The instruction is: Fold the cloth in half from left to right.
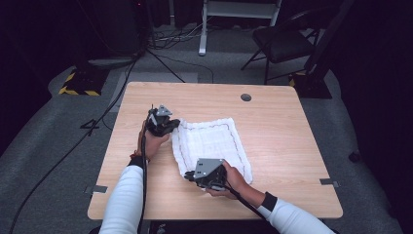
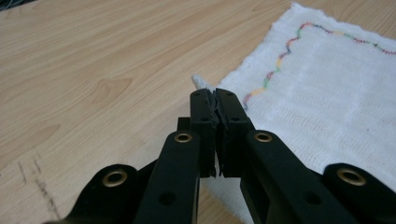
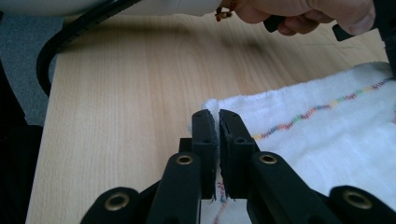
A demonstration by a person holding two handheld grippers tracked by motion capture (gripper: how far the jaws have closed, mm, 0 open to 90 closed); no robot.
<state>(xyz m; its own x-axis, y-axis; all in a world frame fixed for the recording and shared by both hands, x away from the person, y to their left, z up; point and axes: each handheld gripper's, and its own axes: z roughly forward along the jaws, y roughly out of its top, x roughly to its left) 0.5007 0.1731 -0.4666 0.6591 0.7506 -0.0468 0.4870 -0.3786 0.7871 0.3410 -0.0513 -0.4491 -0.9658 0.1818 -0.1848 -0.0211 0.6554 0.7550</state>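
Observation:
A white woven cloth with a wavy coloured stitched border lies spread on the wooden table. My left gripper is shut on the cloth's far left corner; in the left gripper view the jaws pinch the corner of the cloth. My right gripper is shut on the near left corner; in the right gripper view white fabric shows between the closed jaws, and the cloth runs off to the right.
A round grommet hole sits near the table's far edge. A black chair and floor cables lie beyond the table. The other hand and its cable show in the right gripper view.

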